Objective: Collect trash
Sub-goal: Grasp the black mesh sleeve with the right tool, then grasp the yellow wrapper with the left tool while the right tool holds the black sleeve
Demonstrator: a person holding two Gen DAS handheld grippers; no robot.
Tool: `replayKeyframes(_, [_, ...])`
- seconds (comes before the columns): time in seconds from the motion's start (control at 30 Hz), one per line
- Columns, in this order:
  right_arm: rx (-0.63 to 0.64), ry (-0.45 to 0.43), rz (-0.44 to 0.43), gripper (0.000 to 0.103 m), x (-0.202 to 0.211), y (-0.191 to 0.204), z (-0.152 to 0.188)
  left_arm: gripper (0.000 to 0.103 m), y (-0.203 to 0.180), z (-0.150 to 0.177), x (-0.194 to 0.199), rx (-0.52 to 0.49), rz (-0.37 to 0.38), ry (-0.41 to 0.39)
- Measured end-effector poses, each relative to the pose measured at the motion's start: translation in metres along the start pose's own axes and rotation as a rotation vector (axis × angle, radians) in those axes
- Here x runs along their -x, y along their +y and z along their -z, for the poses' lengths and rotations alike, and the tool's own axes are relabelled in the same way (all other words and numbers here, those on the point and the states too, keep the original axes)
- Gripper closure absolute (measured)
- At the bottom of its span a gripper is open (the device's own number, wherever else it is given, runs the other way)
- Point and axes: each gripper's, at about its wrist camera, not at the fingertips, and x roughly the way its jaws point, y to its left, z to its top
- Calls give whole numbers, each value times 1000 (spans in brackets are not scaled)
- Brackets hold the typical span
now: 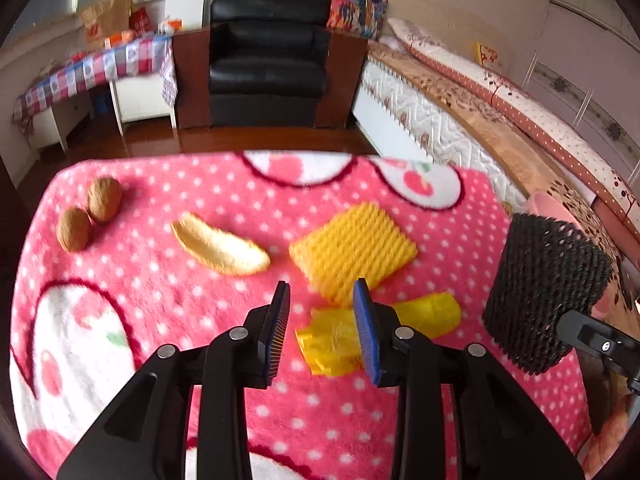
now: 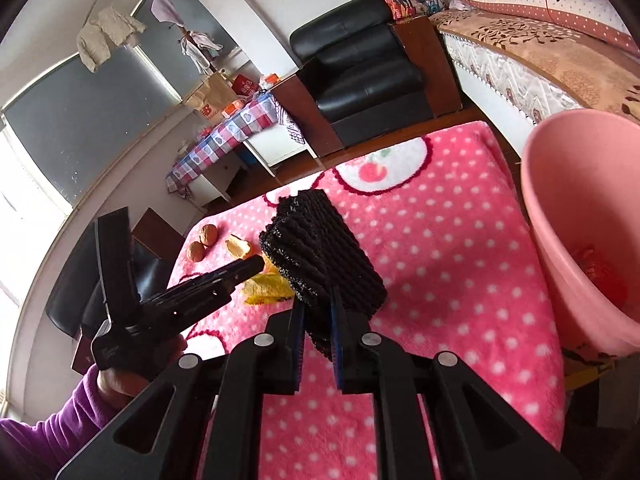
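Observation:
My right gripper (image 2: 318, 300) is shut on a black foam net sleeve (image 2: 320, 256) and holds it above the pink dotted blanket (image 2: 440, 260); the sleeve also shows in the left wrist view (image 1: 544, 292). A pink bin (image 2: 576, 216) stands at the right with something red inside. My left gripper (image 1: 322, 292) is open above a crumpled yellow wrapper (image 1: 340, 340). A yellow foam net pad (image 1: 352, 248), a pale peel (image 1: 220, 246) and two walnuts (image 1: 90, 212) lie on the blanket.
A black armchair (image 1: 268, 60) stands beyond the blanket's far edge. A bed (image 1: 480, 92) runs along the right. A table with a checked cloth (image 1: 100, 68) is at the far left. The left gripper's body (image 2: 192, 292) crosses the right wrist view.

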Motion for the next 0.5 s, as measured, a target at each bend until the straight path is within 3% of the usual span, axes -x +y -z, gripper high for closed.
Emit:
replayKeyframes(0.3, [-25, 16, 16, 92, 8, -10, 22, 70, -30, 37, 22, -118, 93, 60])
replayKeyframes(0.4, [-23, 16, 20, 92, 11, -11, 23, 70, -39, 45, 27, -140, 157, 102])
replayKeyframes(0.5, [-30, 15, 24, 92, 12, -12, 23, 70, -45, 50, 40, -167, 193, 85])
